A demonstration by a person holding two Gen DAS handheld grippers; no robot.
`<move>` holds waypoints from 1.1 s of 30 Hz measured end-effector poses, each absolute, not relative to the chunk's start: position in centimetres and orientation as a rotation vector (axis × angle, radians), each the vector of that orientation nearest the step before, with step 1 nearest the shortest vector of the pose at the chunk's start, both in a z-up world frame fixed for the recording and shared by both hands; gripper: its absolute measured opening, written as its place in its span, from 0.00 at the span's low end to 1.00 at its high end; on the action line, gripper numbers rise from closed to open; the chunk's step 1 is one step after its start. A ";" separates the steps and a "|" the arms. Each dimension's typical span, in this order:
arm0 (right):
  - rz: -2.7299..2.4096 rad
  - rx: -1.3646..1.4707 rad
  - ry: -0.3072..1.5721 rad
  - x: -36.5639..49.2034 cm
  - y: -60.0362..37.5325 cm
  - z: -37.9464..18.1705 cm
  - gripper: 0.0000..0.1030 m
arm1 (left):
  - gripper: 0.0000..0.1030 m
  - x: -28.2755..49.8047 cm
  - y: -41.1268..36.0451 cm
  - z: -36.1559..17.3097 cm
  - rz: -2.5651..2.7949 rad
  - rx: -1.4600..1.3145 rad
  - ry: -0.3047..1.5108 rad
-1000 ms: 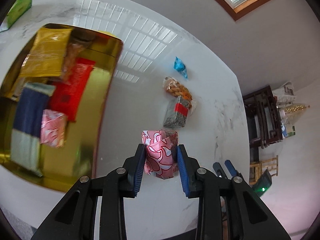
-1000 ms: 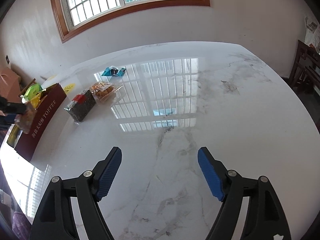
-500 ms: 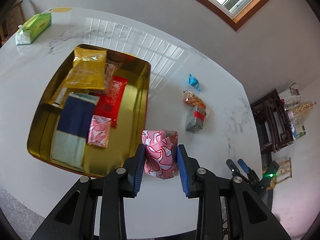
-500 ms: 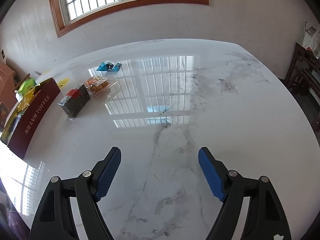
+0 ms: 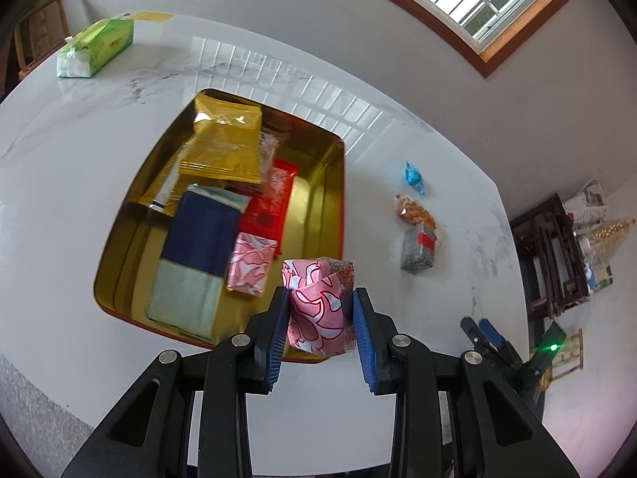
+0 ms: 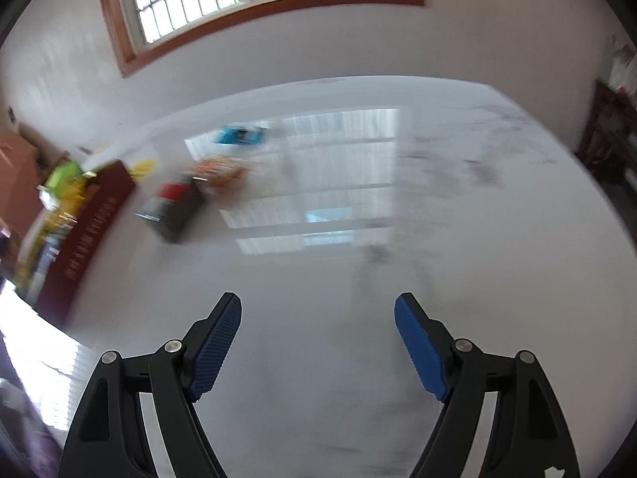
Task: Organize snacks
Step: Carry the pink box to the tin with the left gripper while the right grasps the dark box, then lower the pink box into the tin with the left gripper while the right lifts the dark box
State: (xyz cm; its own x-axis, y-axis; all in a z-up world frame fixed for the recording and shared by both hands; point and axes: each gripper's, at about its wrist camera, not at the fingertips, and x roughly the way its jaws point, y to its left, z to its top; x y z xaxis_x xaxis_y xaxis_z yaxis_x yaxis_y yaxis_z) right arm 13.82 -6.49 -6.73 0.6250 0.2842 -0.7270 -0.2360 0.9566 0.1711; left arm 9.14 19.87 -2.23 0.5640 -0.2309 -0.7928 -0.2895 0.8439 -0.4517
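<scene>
My left gripper point(image 5: 320, 314) is shut on a pink-and-white wrapped snack point(image 5: 318, 306) and holds it high above the near right corner of a gold tin point(image 5: 334, 199). The tin holds a gold bag point(image 5: 223, 147), a navy-and-mint pack point(image 5: 195, 255), a red pack point(image 5: 270, 199) and a second pink snack point(image 5: 251, 267). On the white marble table lie a blue candy point(image 5: 414, 177), an orange snack bag point(image 5: 414, 211) and a dark pack with a red label point(image 5: 418, 251). My right gripper point(image 6: 318, 342) is open and empty over bare table; its view is blurred.
A green tissue box point(image 5: 97, 46) sits at the table's far left corner. The tin's dark red side point(image 6: 87, 239) shows at the left of the right wrist view. Dark wooden furniture point(image 5: 553, 255) stands beyond the table's right edge. A window runs along the wall.
My left gripper has risen and pulled back with the pink snack, so the whole tin shows below. My right gripper is swinging, and its view has blurred.
</scene>
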 end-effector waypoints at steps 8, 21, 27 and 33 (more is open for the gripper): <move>0.379 0.057 0.877 18.2 3.2 -5.6 0.75 | 0.32 8.9 20.9 -2.3 0.045 -0.603 0.983; 0.324 0.028 0.919 20.1 4.6 -7.7 0.24 | 0.32 9.2 21.8 -3.0 0.049 -0.612 1.001; 0.236 0.094 0.882 15.9 -5.5 -7.1 0.24 | 0.32 9.5 22.1 -3.3 0.046 -0.611 1.009; -0.033 0.205 0.859 14.5 -19.2 -7.6 0.24 | 0.32 10.2 21.1 -3.8 0.024 -0.572 1.023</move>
State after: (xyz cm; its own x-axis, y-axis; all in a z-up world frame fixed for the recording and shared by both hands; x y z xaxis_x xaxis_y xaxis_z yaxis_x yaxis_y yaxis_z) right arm 14.48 -19.17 -7.60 0.6543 0.0539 -0.7543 0.1109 0.9798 0.1662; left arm 10.25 21.09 -3.79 0.5335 -0.2417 -0.8106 -0.2800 0.8538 -0.4388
